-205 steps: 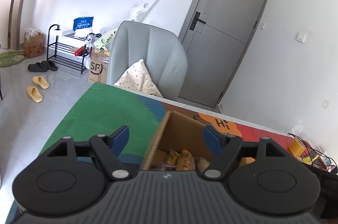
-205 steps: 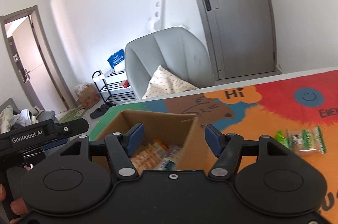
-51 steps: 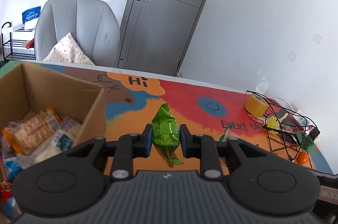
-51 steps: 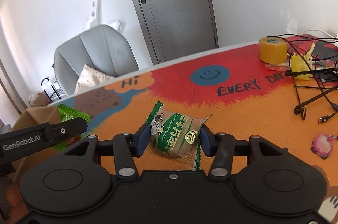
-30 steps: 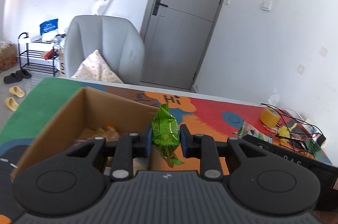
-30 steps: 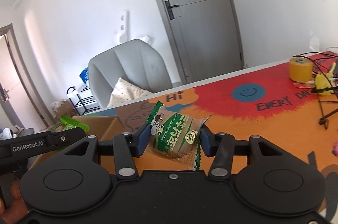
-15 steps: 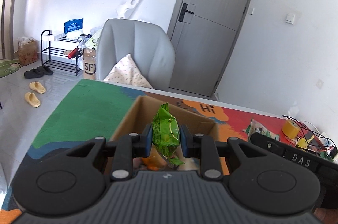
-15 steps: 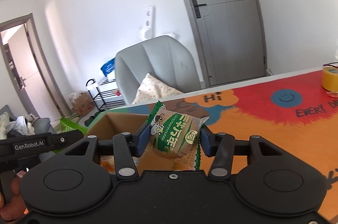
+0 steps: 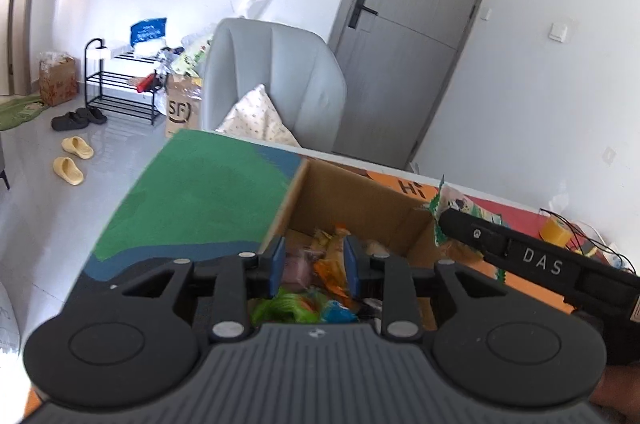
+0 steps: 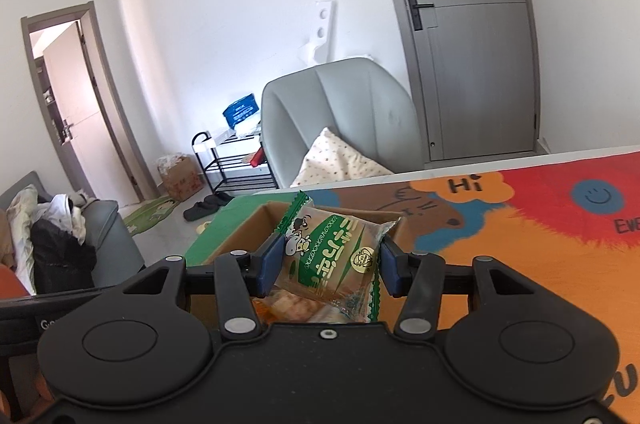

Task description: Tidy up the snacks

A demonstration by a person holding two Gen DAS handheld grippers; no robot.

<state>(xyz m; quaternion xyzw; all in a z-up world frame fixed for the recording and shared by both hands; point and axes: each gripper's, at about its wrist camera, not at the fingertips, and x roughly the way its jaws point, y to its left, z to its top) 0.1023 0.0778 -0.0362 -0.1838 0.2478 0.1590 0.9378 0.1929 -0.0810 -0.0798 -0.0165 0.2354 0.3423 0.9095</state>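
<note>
An open cardboard box (image 9: 360,200) stands on the colourful table mat and holds several snack packets. My left gripper (image 9: 313,266) is open over the box, nothing between its blue pads. A blurred green packet (image 9: 286,306) lies in the box just below it. My right gripper (image 10: 330,262) is shut on a green-and-white biscuit packet (image 10: 332,256) and holds it above the box (image 10: 256,224). In the left wrist view that packet (image 9: 456,204) shows at the box's right edge, ahead of the right gripper's black body (image 9: 540,264).
A grey armchair (image 9: 272,84) with a spotted cushion stands beyond the table's far edge. A yellow tape roll (image 9: 554,228) and a wire rack lie at the far right. The mat (image 10: 540,224) stretches to the right of the box.
My left gripper has opened and the green packet has dropped into the box. My right gripper, still holding the biscuit packet, has moved left over the box.
</note>
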